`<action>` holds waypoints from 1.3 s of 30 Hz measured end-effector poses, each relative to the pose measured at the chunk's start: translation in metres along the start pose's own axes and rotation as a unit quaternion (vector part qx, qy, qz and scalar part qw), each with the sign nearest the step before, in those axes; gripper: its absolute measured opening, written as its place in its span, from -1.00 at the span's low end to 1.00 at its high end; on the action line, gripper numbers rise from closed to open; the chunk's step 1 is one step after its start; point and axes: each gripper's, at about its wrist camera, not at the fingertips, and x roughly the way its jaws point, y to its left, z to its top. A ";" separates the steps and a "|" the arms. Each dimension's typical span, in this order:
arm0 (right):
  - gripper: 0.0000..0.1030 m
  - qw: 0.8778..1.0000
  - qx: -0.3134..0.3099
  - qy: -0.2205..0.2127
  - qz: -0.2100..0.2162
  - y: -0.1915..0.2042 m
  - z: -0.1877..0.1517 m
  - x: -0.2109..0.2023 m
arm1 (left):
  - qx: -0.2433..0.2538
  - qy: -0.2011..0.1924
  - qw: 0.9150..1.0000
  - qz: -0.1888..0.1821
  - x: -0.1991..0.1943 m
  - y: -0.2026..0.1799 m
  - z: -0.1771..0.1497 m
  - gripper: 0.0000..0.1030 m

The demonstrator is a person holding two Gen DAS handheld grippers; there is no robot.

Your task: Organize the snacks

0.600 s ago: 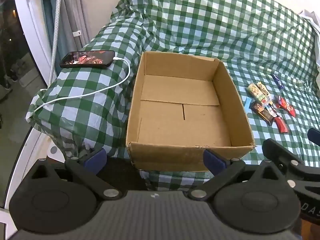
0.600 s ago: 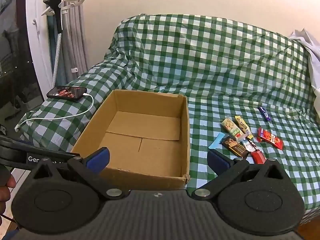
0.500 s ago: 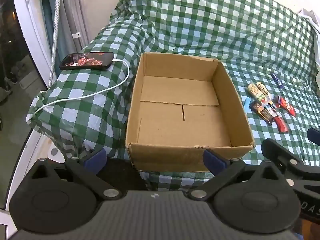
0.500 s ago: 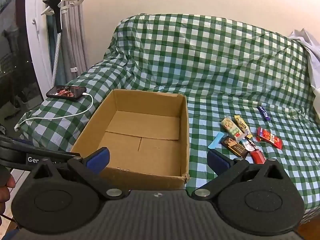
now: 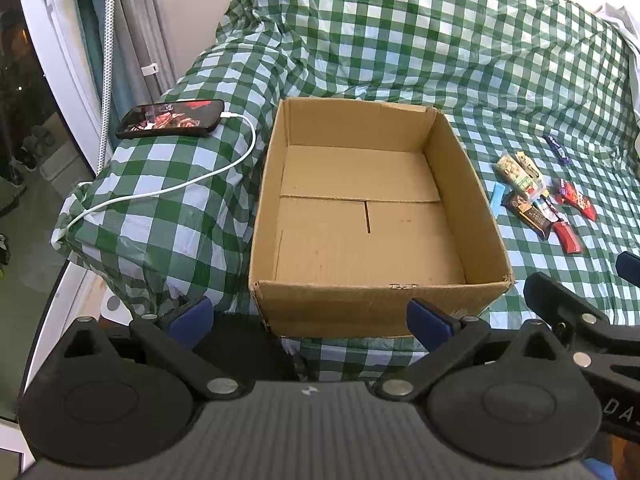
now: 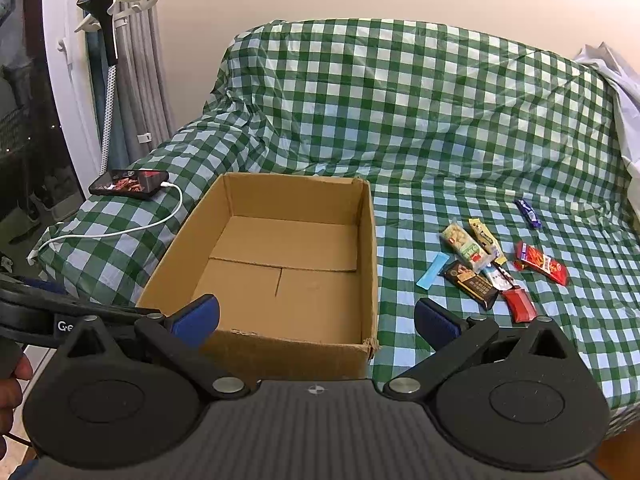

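Cardboard forms an open box (image 6: pixel 280 268) that sits on the checked cover (image 6: pixel 420 120) of a couch, its long axis running from the near edge toward the backrest. Nothing lies inside; only the folded bottom flaps show.

To the right of the box, on the seat, the snacks (image 6: pixel 492 264) lie in a loose cluster. A flat blue strip (image 6: pixel 433 275) is nearest the box and points diagonally away and to the right. A dark brown bar (image 6: pixel 472 285) lies beside it, slanting toward the near right. A clear nut pack (image 6: pixel 466 246) and a yellow bar (image 6: pixel 485 240) lie side by side just behind, both slanting the same way. A small red pack (image 6: pixel 519 304) sits at the near end of the cluster, touching the brown bar's corner. A red wrapper (image 6: pixel 541 268) lies a little further right, and a purple bar (image 6: pixel 528 213) lies apart, nearer the backrest.

The left gripper (image 5: pixel 308 316) hangs in front of the box's near wall, its blue-padded jaws spread wide and holding nothing. The right gripper (image 6: pixel 318 318) hangs over the box's near right corner, jaws equally wide and bare.

On the armrest left of the box lies a phone (image 5: pixel 171 118), screen lit, with a white cable (image 5: pixel 192 178) trailing from it.
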 end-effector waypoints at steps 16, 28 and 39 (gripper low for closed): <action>0.99 1.000 0.005 0.004 0.002 -0.002 0.001 0.001 | 0.002 -0.024 1.000 0.007 -0.001 -0.006 -0.001 0.99; 0.99 1.000 0.004 0.005 0.004 -0.006 0.000 0.000 | 0.002 -0.021 1.000 0.003 -0.003 -0.009 -0.003 0.99; 0.99 1.000 0.009 0.005 0.004 -0.010 0.000 0.001 | 0.009 -0.015 1.000 0.005 -0.001 -0.014 -0.001 0.99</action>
